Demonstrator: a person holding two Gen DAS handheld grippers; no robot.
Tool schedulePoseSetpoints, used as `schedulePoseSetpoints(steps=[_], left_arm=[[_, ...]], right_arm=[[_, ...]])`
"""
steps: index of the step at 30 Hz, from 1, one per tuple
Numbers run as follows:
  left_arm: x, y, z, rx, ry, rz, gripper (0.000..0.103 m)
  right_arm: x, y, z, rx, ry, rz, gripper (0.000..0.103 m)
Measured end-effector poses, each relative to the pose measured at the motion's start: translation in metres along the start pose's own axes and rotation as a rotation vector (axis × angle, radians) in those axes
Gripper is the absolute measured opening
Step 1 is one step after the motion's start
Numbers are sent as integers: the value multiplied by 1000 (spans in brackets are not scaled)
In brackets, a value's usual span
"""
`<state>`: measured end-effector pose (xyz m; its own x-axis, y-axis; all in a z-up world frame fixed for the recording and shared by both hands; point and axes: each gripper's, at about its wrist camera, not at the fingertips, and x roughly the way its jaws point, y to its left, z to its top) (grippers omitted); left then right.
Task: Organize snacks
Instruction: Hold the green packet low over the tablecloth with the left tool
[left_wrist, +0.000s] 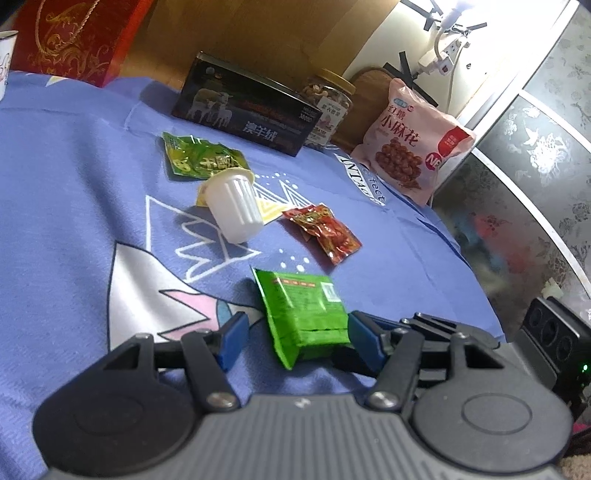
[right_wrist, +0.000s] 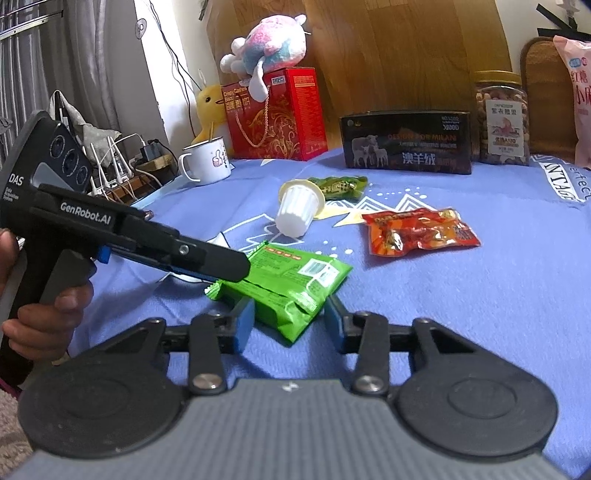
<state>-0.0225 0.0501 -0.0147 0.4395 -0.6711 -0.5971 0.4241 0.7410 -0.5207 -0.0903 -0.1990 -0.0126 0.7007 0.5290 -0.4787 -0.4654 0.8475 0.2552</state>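
Observation:
A green snack packet (right_wrist: 291, 280) lies on the blue cloth (right_wrist: 443, 295). Its near corner sits between the blue pads of my right gripper (right_wrist: 290, 321), and both pads touch its sides. My left gripper (left_wrist: 299, 339) straddles the same green snack packet (left_wrist: 303, 306). Its right pad touches the packet and a strip of cloth shows at its left pad. From the right wrist view, the left gripper's fingers (right_wrist: 218, 262) reach over the packet's left end, held by a hand (right_wrist: 44, 314). Farther back lie a tipped white jelly cup (right_wrist: 297, 210), a red packet (right_wrist: 417, 232) and a green crinkled packet (right_wrist: 340, 186).
At the back stand a black box (right_wrist: 406, 147), a nut jar (right_wrist: 504, 122), a pink bag (left_wrist: 410, 140), a red gift box (right_wrist: 277, 114) with plush toys on it, and a white mug (right_wrist: 205, 160). The cloth drops off at the right edge (left_wrist: 472, 266).

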Motion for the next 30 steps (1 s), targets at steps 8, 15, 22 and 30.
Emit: schedulePoseSetpoints(steps=[8,15,22,30], left_arm=[[4,2,2,-9,-5,-10,46],[9,-2,3,7,-2,4,42],[14,-8,4,26,11,-5,42],[22,-19,4,48,28,-14,42]], right_arm=[[4,0,1,-2,-2,0,34],[3,-1,1,9,-6,-3,29],[-3,-4,0,9,-13,-26,27],[-13,-10,-2,22,-11,-51,27]])
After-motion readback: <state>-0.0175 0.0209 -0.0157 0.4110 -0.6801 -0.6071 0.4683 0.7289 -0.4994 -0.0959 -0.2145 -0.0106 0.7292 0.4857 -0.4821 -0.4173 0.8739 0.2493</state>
